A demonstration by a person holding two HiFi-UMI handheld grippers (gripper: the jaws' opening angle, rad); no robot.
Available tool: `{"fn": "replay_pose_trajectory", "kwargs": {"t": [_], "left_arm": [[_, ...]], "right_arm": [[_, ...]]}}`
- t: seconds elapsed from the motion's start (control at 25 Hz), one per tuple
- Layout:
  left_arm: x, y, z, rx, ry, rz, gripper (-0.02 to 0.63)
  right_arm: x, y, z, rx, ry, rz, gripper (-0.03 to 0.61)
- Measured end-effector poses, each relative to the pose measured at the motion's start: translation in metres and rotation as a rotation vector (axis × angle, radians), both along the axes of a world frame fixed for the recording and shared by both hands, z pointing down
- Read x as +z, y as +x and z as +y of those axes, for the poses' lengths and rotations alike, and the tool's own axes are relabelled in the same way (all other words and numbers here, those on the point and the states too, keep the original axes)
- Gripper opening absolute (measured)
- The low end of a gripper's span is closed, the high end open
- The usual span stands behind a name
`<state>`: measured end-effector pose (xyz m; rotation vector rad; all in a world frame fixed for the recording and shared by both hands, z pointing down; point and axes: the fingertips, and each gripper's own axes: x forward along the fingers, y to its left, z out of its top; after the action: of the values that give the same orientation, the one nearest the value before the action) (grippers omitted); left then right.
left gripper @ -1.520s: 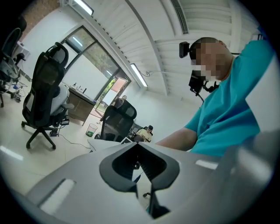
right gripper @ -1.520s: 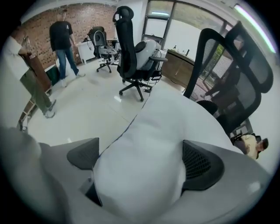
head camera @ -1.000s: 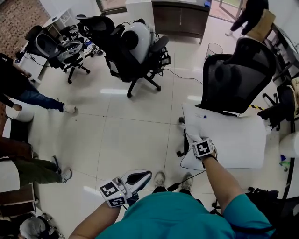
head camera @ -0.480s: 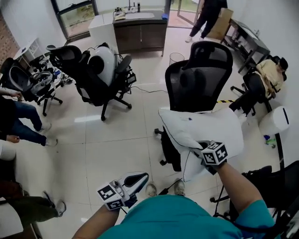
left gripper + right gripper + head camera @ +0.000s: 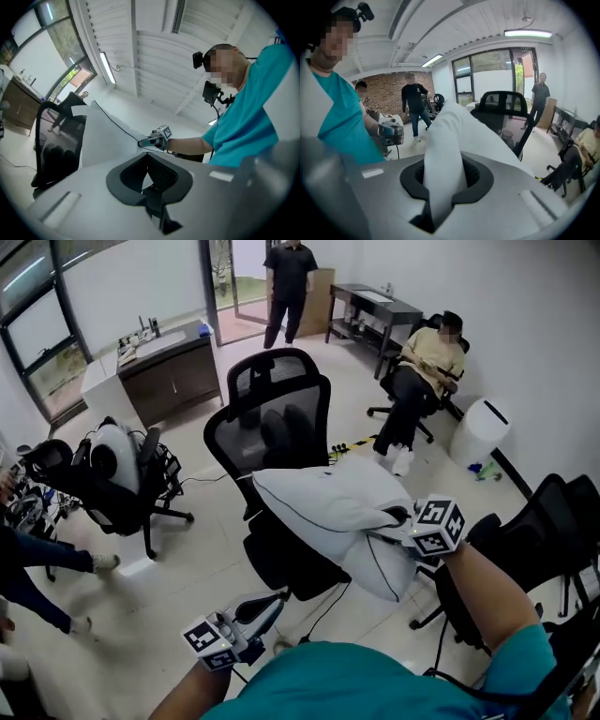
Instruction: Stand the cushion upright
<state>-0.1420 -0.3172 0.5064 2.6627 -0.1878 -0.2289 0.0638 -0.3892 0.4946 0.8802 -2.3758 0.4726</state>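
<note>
Two grippers, only one working. Your left gripper point(image 5: 267, 607) low near your body, jaws together on nothing, kept as spare. White cushion point(image 5: 319, 502) hangs in air before black mesh office chair point(image 5: 272, 418), sagging, not yet upright. Your right gripper point(image 5: 398, 517) pinches cushion edge; jaws have just closed tighter on fabric, likely so weight does not slip.

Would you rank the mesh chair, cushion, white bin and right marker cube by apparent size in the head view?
Mesh chair, largest.
Cushion, nearly as big, nearer the camera.
White bin and marker cube look alike; unranked.
</note>
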Motion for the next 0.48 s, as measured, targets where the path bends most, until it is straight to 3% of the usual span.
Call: {"fn": "replay_pose_trajectory", "kwargs": {"t": [0.24, 0.48], "left_arm": [[-0.032, 0.109, 0.049, 0.097, 0.094, 0.015, 0.012], [-0.055, 0.221, 0.119, 0.18, 0.182, 0.016, 0.012]], "right_arm": [[-0.054, 0.081, 0.072, -0.021, 0.198, -0.019, 0.06], [-0.092, 0.197, 0.138, 0.114, 0.274, -0.048, 0.055]]}}
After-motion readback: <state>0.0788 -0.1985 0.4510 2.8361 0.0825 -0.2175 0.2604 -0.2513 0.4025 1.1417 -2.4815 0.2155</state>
